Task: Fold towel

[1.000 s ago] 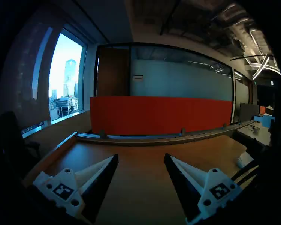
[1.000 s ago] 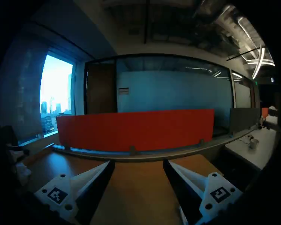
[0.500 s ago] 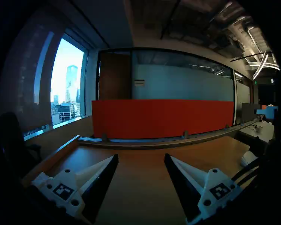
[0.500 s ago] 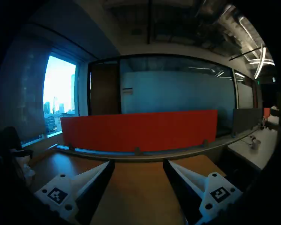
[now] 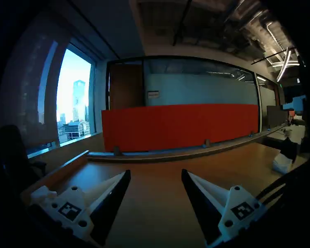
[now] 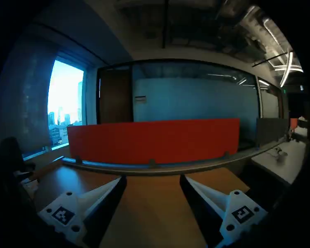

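My left gripper is open above a brown wooden desk, with nothing between its white fingers. My right gripper is open too, over the same kind of desk top, and its gap is empty. A small white shape with a dark part above it sits at the far right of the left gripper view; I cannot tell whether it is cloth. Another pale shape lies at the left edge of the right gripper view, too small to identify.
An orange-red partition with a rail at its foot runs along the desk's far edge. A bright window is at the left and a glass wall stands behind. A neighbouring white desk is at the right.
The left gripper view has swung a little, so the white shape at its right edge now sits higher. The right gripper view has barely shifted. Both grippers stay open.
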Motion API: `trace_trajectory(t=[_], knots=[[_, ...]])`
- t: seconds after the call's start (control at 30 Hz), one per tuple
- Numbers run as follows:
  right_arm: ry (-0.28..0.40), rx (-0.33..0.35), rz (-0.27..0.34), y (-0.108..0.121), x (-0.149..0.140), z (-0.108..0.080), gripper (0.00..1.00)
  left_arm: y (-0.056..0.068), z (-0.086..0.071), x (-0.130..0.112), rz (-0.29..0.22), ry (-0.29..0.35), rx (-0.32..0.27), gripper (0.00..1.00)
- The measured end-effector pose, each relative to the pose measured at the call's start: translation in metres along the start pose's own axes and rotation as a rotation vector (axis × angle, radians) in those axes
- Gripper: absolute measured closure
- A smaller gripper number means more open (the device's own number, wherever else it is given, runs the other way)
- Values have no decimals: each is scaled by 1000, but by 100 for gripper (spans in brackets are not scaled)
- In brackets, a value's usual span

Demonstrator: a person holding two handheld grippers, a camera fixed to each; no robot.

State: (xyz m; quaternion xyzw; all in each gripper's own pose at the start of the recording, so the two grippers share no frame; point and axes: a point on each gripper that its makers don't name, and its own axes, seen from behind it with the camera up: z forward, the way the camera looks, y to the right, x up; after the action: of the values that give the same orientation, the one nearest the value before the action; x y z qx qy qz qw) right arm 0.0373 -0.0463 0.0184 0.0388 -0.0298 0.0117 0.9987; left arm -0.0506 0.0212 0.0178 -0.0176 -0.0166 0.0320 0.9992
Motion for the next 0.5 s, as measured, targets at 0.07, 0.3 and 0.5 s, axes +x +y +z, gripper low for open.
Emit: trace_trajectory(t=[0.07, 0.3, 0.5], knots=[[3, -5, 5, -1, -4, 0, 1, -2, 0, -8, 3, 4, 3, 9], [11, -22, 10, -2, -21, 0, 1, -11, -1, -38, -6, 20, 4, 9], [5, -27, -9, -4, -39, 0, 1, -17, -2, -62, 2, 32, 13, 9]])
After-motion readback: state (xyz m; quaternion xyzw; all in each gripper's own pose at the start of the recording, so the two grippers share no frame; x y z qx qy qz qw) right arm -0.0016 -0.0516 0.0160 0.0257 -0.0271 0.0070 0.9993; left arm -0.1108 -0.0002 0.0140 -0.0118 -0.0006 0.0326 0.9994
